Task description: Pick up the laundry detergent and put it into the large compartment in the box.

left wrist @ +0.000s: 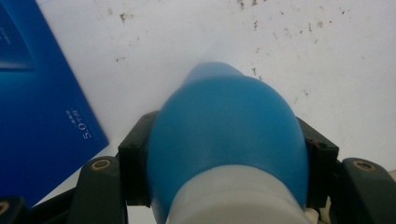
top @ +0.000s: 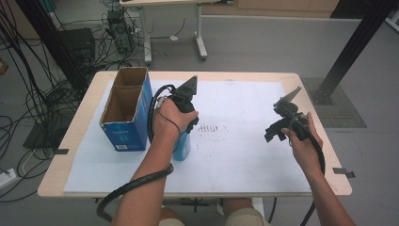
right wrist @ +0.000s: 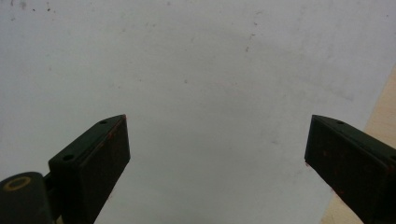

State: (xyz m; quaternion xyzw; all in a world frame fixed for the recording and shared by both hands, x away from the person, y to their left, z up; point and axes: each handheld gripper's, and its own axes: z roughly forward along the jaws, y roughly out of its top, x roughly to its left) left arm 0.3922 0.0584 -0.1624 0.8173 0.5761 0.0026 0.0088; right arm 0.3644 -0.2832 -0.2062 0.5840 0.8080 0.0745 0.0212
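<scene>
blue bottle (left wrist: pixel 224 135) clamped btwn left gripper (left wrist: pixel 224 172) jaws — upright.

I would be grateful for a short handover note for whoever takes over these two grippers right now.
Left gripper: shut on the blue bottle, held over the white mat just right of the blue box.
Right gripper: open, nothing between its jaws, above the mat's right side.
Done: bottle gripped.
Left: probably placing it, perhaps into the open-topped box; the goal is not certain.

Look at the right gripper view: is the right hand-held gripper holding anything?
No, the right hand-held gripper stands wide open with just the white table mat between its jaws.
</scene>
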